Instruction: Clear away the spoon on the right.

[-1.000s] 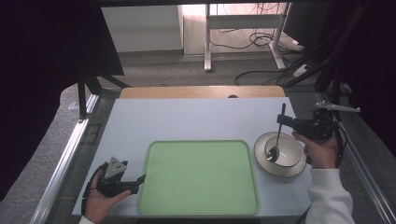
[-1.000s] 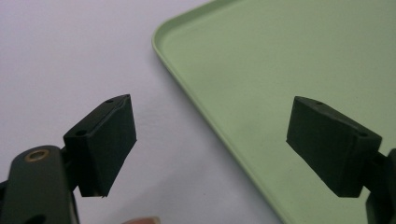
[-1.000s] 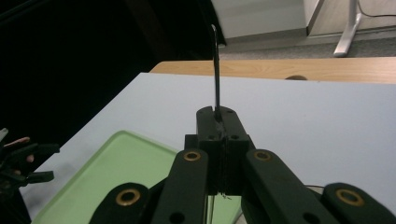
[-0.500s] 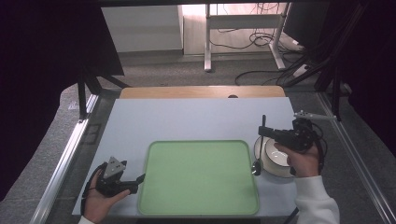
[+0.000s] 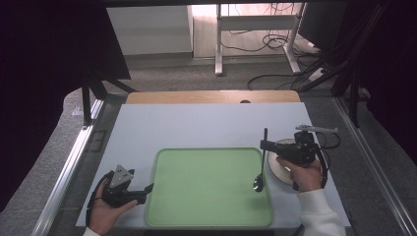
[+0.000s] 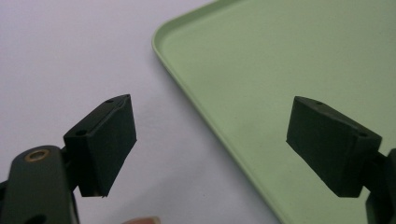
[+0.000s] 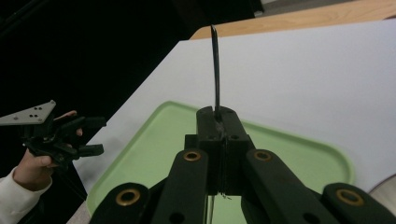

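A metal spoon (image 5: 261,164) hangs bowl-down over the right edge of the green tray (image 5: 206,206). My right gripper (image 5: 264,144) is shut on its handle. In the right gripper view the dark handle (image 7: 215,60) sticks up from between the closed jaws. A round metal dish (image 5: 279,169) lies just right of the tray, partly behind the right hand. My left gripper (image 5: 147,189) rests on the white table at the tray's left edge. Its two pads (image 6: 108,140) stand wide apart over the tray rim (image 6: 187,93) with nothing between them.
The white tabletop (image 5: 206,125) stretches behind the tray to a wooden strip (image 5: 211,96) at the far edge. Metal rails run along both sides of the table. Cables and desk legs (image 5: 219,39) lie on the floor beyond. The left hand and its gripper (image 7: 60,135) appear in the right gripper view.
The right gripper has lifted the spoon out of the metal dish and carried it left, over the tray's right edge. The left gripper has stayed in place.
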`<state>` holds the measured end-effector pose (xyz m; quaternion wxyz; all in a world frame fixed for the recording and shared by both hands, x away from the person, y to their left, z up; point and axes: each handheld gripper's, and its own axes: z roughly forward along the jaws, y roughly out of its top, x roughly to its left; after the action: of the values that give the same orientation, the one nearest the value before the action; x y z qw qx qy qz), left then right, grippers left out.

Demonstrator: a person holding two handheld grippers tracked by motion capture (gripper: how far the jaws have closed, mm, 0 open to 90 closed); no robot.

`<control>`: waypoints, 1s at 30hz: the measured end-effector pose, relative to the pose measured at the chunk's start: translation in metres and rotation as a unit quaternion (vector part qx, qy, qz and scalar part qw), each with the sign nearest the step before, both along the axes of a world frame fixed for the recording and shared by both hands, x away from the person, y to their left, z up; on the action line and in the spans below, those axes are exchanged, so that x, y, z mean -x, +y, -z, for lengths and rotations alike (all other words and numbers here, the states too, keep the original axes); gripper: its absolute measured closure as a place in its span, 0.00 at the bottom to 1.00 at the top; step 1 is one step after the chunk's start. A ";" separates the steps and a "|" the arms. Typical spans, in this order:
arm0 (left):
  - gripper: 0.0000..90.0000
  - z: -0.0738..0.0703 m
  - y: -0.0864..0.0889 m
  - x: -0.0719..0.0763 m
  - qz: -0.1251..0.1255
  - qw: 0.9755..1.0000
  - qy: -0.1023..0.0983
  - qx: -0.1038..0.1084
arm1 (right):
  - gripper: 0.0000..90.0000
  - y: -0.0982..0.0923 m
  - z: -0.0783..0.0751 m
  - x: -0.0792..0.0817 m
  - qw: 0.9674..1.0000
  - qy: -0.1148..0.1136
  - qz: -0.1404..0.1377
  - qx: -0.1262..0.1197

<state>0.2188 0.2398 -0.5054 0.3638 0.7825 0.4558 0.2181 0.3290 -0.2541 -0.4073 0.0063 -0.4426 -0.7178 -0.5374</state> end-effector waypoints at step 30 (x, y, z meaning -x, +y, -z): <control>0.17 -0.001 0.005 0.000 0.000 1.000 0.003 0.012 | 1.00 0.063 0.061 0.010 0.996 0.087 0.009 0.019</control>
<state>0.2188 0.2451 -0.5049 0.3722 0.7784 0.4596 0.2105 0.3195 -0.1910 -0.4681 0.0553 -0.4938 -0.7211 -0.4829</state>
